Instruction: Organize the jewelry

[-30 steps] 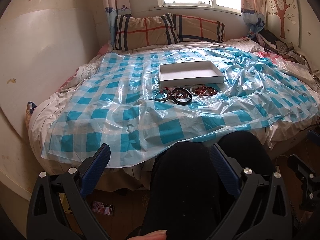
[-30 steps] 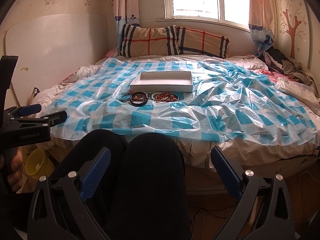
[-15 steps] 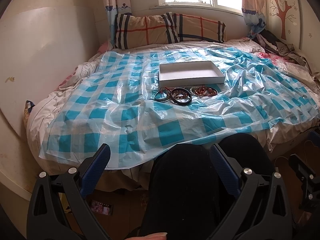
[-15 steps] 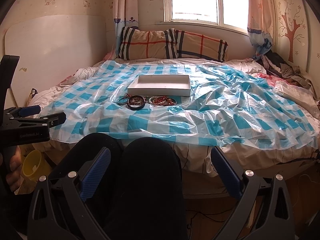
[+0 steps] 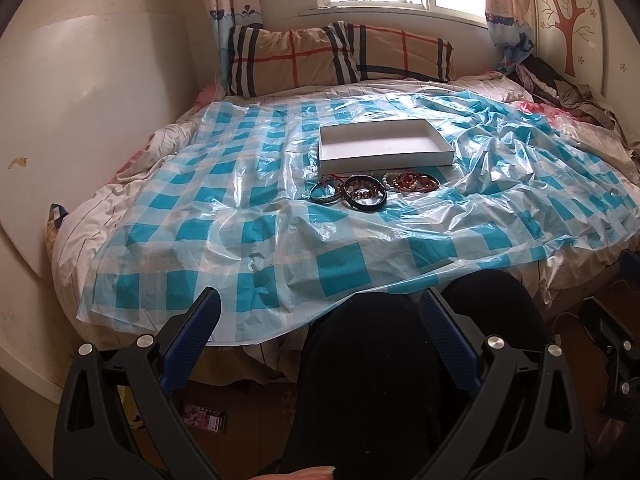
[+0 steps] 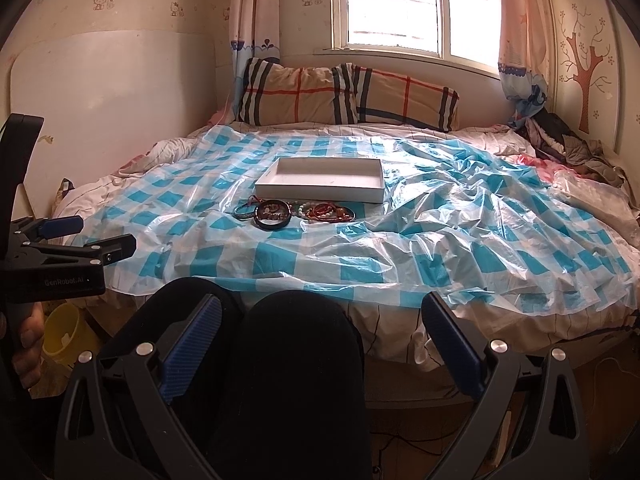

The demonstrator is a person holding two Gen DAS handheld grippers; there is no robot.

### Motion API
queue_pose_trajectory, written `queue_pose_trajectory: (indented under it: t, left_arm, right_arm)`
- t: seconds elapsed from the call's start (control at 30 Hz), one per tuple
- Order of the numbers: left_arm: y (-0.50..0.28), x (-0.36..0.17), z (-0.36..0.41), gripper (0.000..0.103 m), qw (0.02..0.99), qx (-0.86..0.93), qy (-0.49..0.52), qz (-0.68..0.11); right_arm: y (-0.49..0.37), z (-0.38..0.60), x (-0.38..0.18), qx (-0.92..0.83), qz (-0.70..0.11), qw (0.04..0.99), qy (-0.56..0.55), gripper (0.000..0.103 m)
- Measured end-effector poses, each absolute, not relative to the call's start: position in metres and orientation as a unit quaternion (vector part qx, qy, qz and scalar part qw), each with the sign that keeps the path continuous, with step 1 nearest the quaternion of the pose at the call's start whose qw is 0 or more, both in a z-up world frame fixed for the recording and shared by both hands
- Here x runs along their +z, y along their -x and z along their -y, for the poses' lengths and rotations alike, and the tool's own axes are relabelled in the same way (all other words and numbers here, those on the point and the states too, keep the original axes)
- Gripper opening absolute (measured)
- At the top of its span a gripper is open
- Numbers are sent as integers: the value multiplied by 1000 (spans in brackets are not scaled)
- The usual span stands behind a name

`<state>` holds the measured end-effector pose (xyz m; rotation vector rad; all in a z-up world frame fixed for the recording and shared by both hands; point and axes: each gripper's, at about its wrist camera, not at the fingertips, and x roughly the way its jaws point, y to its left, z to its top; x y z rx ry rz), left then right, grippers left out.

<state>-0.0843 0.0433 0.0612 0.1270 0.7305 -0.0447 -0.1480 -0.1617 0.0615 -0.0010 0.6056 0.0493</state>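
Bed (image 5: 100, 216): white tray (image 5: 384, 145) long axis left-right, bracelets (image 5: 372, 190) just before it; both grippers' jaws wide apart.

The bracelets (image 5: 372, 192) are heaped too small and overlapped for a count, the front of the bed (image 6: 404, 332) is hidden behind dark-clothed knees (image 6: 296, 360), and the left claw (image 6: 86, 240) is cut off by the frame's edge.

bed (image 6: 400, 320) fills the room, covered by a crinkled blue-checked plastic sheet (image 6: 460, 240). two plaid pillows (image 6: 344, 96) at the head under a bright window (image 6: 400, 4), daylight coming in. curtains (image 6: 252, 8) on both sides. cream wallpaper, tree decal (image 6: 586, 68) on right wall. white board (image 6: 100, 92) leans on left wall. clothes pile (image 6: 572, 148) at right. yellow bin (image 6: 66, 332) on floor.
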Motion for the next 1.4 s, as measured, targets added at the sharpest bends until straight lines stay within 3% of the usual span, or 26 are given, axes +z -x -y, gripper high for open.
queue_pose_trajectory:
  t: [0.77,0.93,1.23,1.33,1.4]
  left_arm:
    - [40,44,-37,96,923,-20,-58,-381]
    - [7,34,-39,96,907,-47,-39,-416]
    - [-76,23,-33,95,909,-63,-40,-410]
    - [-115,13,-32,89,910,-73,-35,-408]
    - [-142,4,-26,79,905,-89,-36,-415]
  right_arm:
    - [93,163,61,21,-293,956,2,96]
    - [66,175,65,19,-280,960,-2,96]
    - [-27,189,54,29,-301,953,26,96]
    - [-65,189,39,38,-325,945,31,96]
    - [-87,188,28,47,-341,938,33,96]
